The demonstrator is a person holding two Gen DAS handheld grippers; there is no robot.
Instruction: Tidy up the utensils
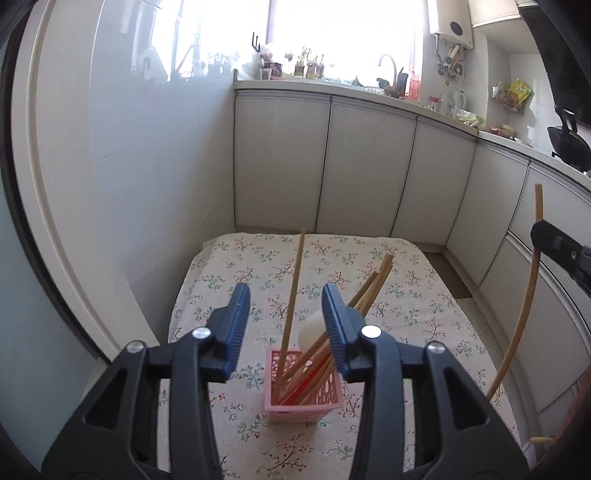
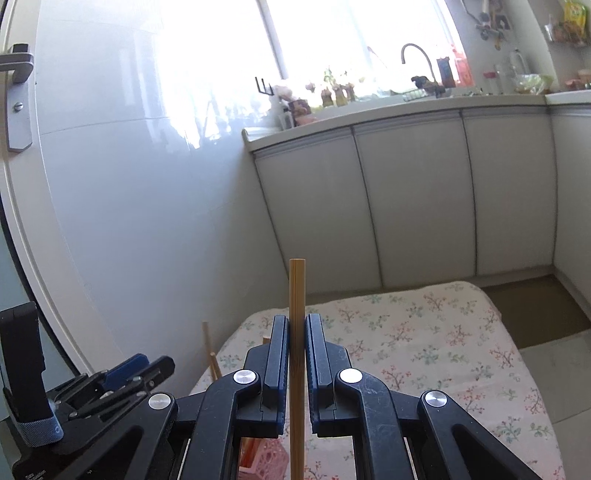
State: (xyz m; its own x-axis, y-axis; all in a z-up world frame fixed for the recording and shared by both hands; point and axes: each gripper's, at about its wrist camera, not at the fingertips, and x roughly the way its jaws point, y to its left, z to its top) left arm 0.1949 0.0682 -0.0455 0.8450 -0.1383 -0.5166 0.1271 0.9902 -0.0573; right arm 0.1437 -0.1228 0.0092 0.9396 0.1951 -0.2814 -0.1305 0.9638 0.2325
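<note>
Between right gripper (image 2: 295, 345) fingers: clamped bamboo chopstick (image 2: 297, 295), light, stiff, slippery; grip mid-shaft. Left gripper (image 1: 286, 306) fingers parted, empty above pink basket (image 1: 303, 406).

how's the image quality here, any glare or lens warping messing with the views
Left wrist view: the window is blown out white, and the fisheye bends the chopstick held at the right edge into an arc; the pink basket stays sharp. Right wrist view: the same window glare washes over the glossy wall, yet the chopstick clamped in the right tongs is crisp.
</note>
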